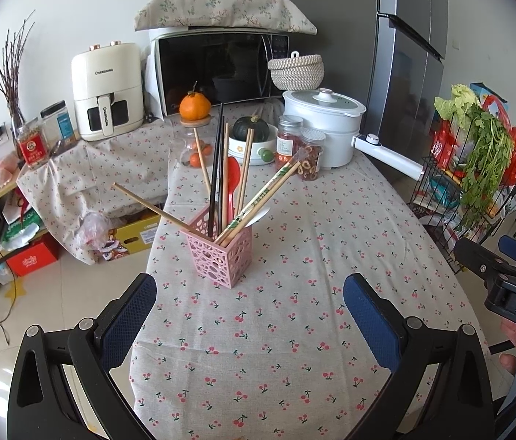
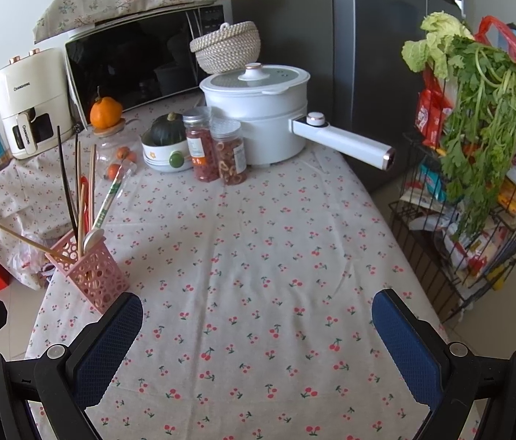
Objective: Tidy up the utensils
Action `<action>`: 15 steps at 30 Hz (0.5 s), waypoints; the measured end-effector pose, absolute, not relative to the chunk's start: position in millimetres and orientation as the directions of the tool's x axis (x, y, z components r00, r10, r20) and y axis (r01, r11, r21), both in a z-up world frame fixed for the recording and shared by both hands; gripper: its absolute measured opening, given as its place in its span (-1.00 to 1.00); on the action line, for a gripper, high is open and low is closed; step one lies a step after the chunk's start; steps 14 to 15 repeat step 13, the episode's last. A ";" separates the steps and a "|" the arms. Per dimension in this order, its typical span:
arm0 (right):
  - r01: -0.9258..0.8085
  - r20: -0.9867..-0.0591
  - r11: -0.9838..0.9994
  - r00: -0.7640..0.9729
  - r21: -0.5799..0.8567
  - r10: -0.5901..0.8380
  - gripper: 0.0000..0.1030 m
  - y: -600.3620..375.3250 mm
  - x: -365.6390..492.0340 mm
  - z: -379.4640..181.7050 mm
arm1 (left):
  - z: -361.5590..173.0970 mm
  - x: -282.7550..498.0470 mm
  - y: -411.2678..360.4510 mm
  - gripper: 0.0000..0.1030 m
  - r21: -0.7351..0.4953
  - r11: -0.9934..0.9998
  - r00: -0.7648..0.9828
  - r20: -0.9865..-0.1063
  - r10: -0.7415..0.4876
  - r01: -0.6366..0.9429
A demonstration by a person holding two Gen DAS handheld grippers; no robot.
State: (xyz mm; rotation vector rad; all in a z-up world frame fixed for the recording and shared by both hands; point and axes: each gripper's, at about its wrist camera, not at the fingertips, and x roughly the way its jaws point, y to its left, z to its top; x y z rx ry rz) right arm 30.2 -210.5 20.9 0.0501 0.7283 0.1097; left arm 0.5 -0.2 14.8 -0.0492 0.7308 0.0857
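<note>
Task looks done or nearly: chopsticks [image 1: 245, 157], red spoon [image 1: 233, 179] & white spoon [image 2: 93, 237] all stand in pink holder [image 1: 217, 253] on bench [image 1: 294, 330], w/ no loose utensils visible. Left gripper [image 1: 250, 315] & right gripper [image 2: 256, 333]: both jaws wide apart, holding nothing.

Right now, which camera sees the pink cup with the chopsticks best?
The left wrist view. The pink holder stands near the middle of that picture, straight ahead of the open left gripper, with its chopsticks and red spoon fanned out clearly. The right wrist view shows it only off at the left edge, partly behind a finger.
</note>
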 end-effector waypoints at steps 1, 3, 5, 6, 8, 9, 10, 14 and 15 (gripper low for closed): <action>-0.083 -0.661 0.993 0.741 0.084 0.118 1.00 -210.5 30.3 21.0 | 15.2 0.6 0.2 1.00 -0.017 0.995 0.741 -0.669 0.060 -0.095; -0.084 -0.662 0.993 0.740 0.084 0.118 1.00 -210.6 30.3 20.9 | 15.2 1.0 -0.1 1.00 -0.019 0.995 0.740 -0.670 0.057 -0.094; -0.084 -0.663 0.993 0.739 0.084 0.119 1.00 -211.3 30.3 20.2 | 15.1 1.3 -0.9 1.00 -0.020 0.996 0.740 -0.670 0.055 -0.092; -0.084 -0.664 0.993 0.738 0.084 0.119 1.00 -211.4 30.1 20.0 | 14.9 1.5 -1.9 1.00 -0.021 0.996 0.740 -0.670 0.054 -0.091; -0.084 -0.664 0.993 0.738 0.084 0.119 1.00 -211.3 30.0 19.8 | 14.5 1.9 -3.0 1.00 -0.021 0.996 0.741 -0.670 0.053 -0.090; -0.084 -0.665 0.993 0.738 0.085 0.119 1.00 -211.4 30.4 19.4 | 14.5 1.6 -3.4 1.00 -0.020 0.996 0.741 -0.670 0.055 -0.092; -0.083 -0.665 0.993 0.737 0.085 0.118 1.00 -211.2 30.5 19.0 | 14.6 1.8 -3.3 1.00 -0.021 0.996 0.741 -0.669 0.055 -0.092; -0.082 -0.670 0.993 0.733 0.088 0.120 1.00 -210.8 31.3 17.4 | 13.5 3.4 -4.3 1.00 -0.035 0.996 0.739 -0.672 0.041 -0.086; -0.082 -0.670 0.993 0.733 0.088 0.120 1.00 -210.8 31.3 17.4 | 13.5 3.4 -4.3 1.00 -0.035 0.996 0.739 -0.672 0.041 -0.086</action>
